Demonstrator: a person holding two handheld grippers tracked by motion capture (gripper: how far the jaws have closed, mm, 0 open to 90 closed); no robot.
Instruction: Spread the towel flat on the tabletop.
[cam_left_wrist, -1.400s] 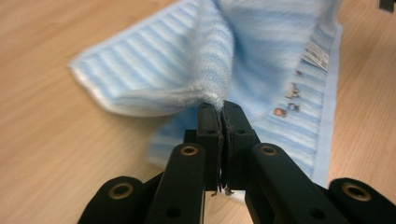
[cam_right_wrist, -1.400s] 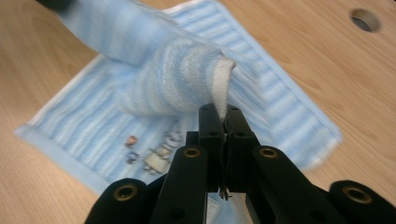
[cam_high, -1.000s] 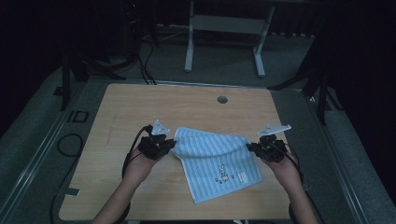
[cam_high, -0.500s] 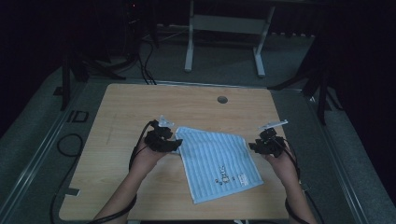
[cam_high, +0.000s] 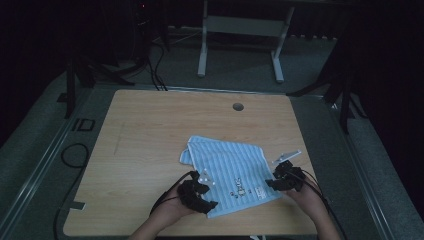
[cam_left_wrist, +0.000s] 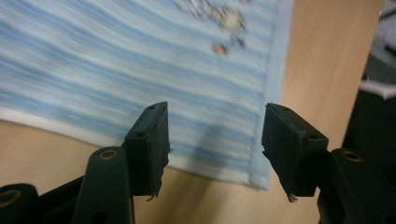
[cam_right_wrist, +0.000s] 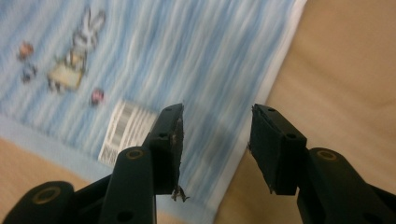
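A: Where's the towel (cam_high: 231, 175) sitting?

B: Flat on the table (cam_high: 150, 130), toward its near right corner, skewed to the table's edges. The far left corner is doubled over into a small flap; the rabbit print and barcode label (cam_right_wrist: 126, 129) lie along the near hem.

A: And the two tools?

B: One at each near corner of the cloth. The left gripper (cam_left_wrist: 215, 140) hovers over the near left corner, its jaws apart with only striped fabric and bare wood showing between them. The right gripper (cam_right_wrist: 215, 140) hangs over the near right corner, just beside the label, jaws also apart. Both have just been opening, and nothing is pinched in either.

A: Why there?

B: My guess is a fold. Taking both near corners at once lets the person carry that hem evenly over to the far edge. The gap in each pair looks wide enough to straddle the hem.

A: Anything to watch?

B: That folded flap at the far left; it may need smoothing, or the halves won't line up
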